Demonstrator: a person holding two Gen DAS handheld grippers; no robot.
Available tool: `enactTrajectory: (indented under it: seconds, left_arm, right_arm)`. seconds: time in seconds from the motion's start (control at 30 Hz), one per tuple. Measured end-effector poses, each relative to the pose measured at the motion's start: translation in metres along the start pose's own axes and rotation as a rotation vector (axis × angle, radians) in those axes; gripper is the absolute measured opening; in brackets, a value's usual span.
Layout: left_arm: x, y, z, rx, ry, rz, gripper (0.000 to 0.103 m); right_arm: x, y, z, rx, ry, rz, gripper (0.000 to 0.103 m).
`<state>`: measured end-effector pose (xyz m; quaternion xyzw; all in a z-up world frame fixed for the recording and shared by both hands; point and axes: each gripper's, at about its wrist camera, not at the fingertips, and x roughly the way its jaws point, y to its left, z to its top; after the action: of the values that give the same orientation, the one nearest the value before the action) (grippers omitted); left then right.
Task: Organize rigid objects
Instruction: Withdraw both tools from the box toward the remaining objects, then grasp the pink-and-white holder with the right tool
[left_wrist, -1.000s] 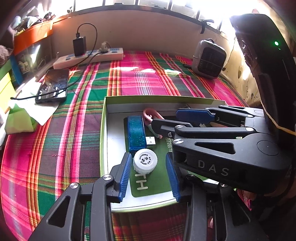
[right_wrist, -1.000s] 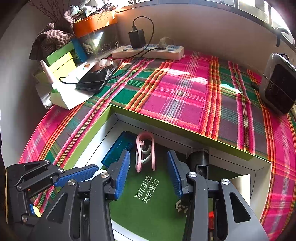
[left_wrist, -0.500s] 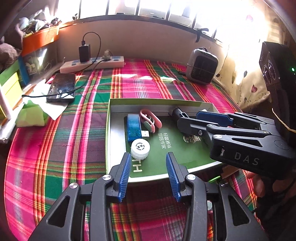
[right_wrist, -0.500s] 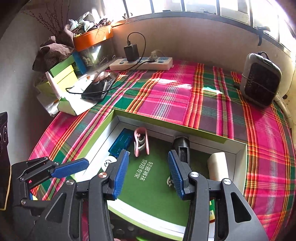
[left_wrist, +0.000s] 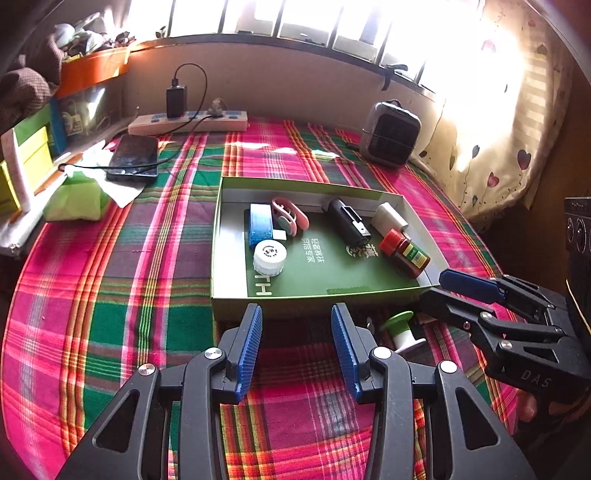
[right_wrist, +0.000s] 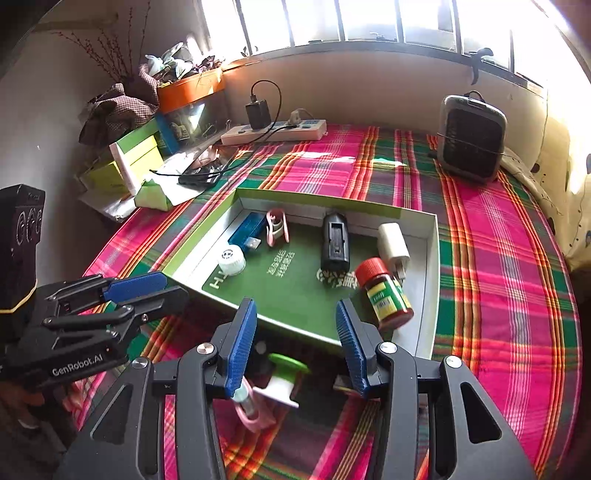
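Plaid cloth (left_wrist: 110, 295) in pink, green and red covers the whole work surface, window wall behind with strong backlight. Shallow green-rimmed box (left_wrist: 317, 295) sits mid-cloth, green printed liner on its floor.

Inside the box, left to right in the left wrist view: blue USB stick (left_wrist: 260, 223) against the left side, white screw cap (left_wrist: 269, 256) just in front of it, pink clip (left_wrist: 290, 216) beside the stick, black cylindrical gadget (left_wrist: 349, 223) lying near the back wall, white plug adapter (left_wrist: 389, 219) in the far right corner, red-capped bottle (left_wrist: 404, 253) on its side just in front of the adapter.

Outside the box, near its front wall: a green-and-white spool (right_wrist: 286, 376) on the cloth, with a pink item (right_wrist: 251, 410) touching it – can't tell what that one is.

Left gripper (left_wrist: 296, 347) hovers over bare cloth in front of the box, jaws apart, nothing between the blue pads. Right gripper (right_wrist: 295, 345) hangs above the spool and the box's front edge – jaws also apart, gripping nothing; spool sits lower down between the fingers in view, not touched.

Background: white power strip (left_wrist: 188, 123) with a black charger plugged in, phone (left_wrist: 135, 157) on the cloth's far left, small grey heater (left_wrist: 389, 134) far right, stacked boxes and clutter at far left.
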<state>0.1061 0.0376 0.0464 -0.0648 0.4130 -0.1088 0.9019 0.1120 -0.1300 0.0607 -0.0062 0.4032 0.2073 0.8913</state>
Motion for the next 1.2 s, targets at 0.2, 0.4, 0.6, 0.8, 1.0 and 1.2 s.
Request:
enactTrajectory:
  seconds: [0.2,0.4,0.6,0.8,1.0,1.2]
  left_arm:
    - [-0.006,0.005,-0.013,-0.021,0.000,-0.016,0.038]
    - [-0.006,0.010,-0.025,-0.031,0.022,-0.033,0.039]
    - [-0.008,0.018,-0.032,-0.032,0.032,-0.052,0.039]
    - [-0.006,0.028,-0.035,-0.033,0.046,-0.071,0.039]
    - [-0.004,0.035,-0.036,-0.022,0.060,-0.091,0.039]
    - [0.000,0.041,-0.034,-0.007,0.077,-0.109,0.039]
  right_arm:
    - [-0.017,0.006,-0.030,-0.025,-0.005,0.008,0.046]
    - [-0.015,0.017,-0.057,-0.048,0.024,0.025,0.046]
    - [0.000,0.024,-0.065,-0.049,0.060,0.035,0.046]
    - [0.010,0.029,-0.068,-0.046,0.088,0.040,0.046]
    - [0.016,0.043,-0.070,-0.070,0.103,0.056,0.046]
    - [0.022,0.049,-0.065,-0.039,0.093,0.020,0.046]
